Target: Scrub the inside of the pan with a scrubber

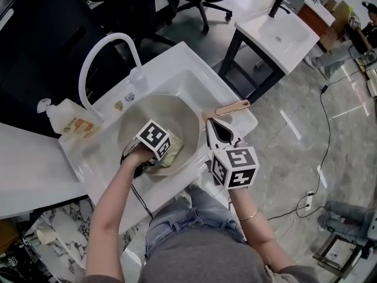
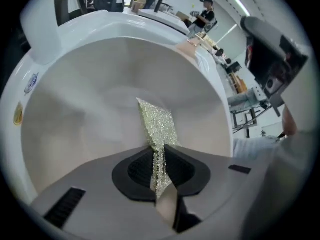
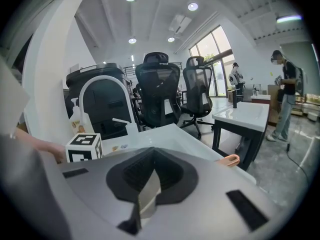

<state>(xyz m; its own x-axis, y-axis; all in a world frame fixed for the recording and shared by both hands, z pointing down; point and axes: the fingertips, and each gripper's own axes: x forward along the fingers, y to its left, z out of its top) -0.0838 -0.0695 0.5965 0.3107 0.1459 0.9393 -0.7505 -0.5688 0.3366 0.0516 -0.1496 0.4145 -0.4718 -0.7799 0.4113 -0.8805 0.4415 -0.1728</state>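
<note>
Scrubber (image 1: 172, 152) inside pan (image 1: 177, 108) in sink (image 1: 197, 63)

- Pan (image 1: 158, 108): inside matt beige, smooth, looks like a ceramic-type coat. Handle (image 1: 232, 107) is pinkish-tan w/ a satin sheen; material can't tell.
- Scrubber (image 2: 159, 126): glittery yellow-green mesh cloth, rough, sparkly.
- Sink (image 1: 197, 69) & tap (image 1: 100, 49): white, v. glossy, smooth.
- Left gripper (image 2: 158, 154) & right gripper (image 3: 147, 184): grey matt plastic shells, black ribbed insets.
- Floor (image 1: 294, 140): grey marble-look, polished, mirrors the lights.
- Bottle (image 1: 66, 117): translucent plastic.
- Jeans (image 1: 188, 217): blue denim cloth.
</note>
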